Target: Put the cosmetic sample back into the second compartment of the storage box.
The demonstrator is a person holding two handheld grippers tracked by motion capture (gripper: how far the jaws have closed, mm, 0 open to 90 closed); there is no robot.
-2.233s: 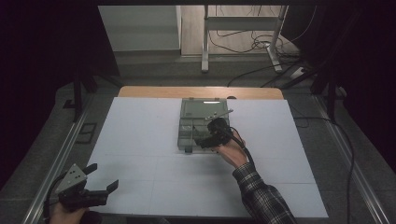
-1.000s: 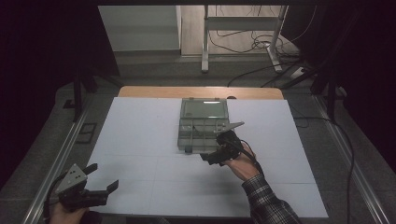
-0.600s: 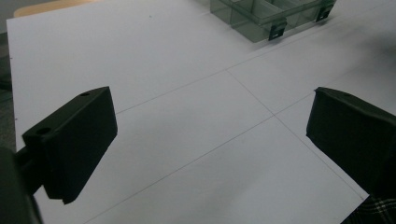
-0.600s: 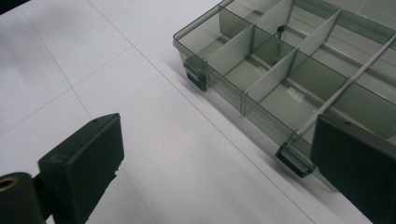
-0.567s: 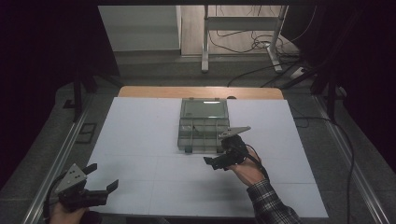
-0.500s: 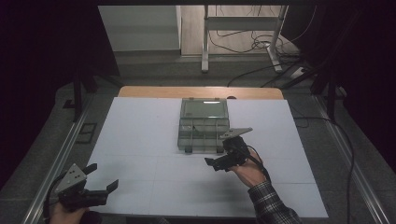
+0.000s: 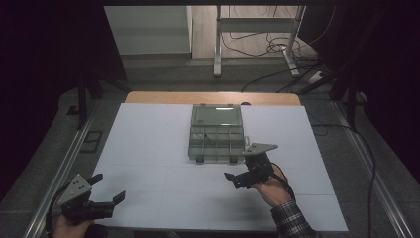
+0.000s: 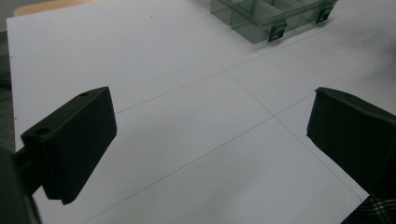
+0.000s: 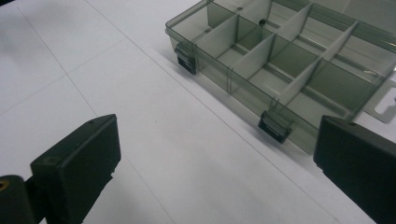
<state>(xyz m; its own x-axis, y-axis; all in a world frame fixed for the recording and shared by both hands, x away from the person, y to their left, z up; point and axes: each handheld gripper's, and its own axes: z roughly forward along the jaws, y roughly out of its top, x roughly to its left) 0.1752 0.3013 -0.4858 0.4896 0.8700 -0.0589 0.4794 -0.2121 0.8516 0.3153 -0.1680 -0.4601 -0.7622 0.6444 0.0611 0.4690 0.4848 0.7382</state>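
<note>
At the desk's (image 7: pixel 148 148) near left corner the left claw (image 7: pixel 110 188) sat wide open, holding nothing. The right claw (image 7: pixel 236 171) hung wide open and empty too, just near of the open box (image 7: pixel 216 136) at the desk's middle. Next, it likely needed to reach the box.

White board (image 7: pixel 158 148) crossed by thin lines, atop wooden table (image 7: pixel 213 97) showing at twelve o'clock. Beyond, metal desk legs (image 7: pixel 217 44) and tangled cables (image 7: pixel 257 47) at one o'clock on the floor.
</note>
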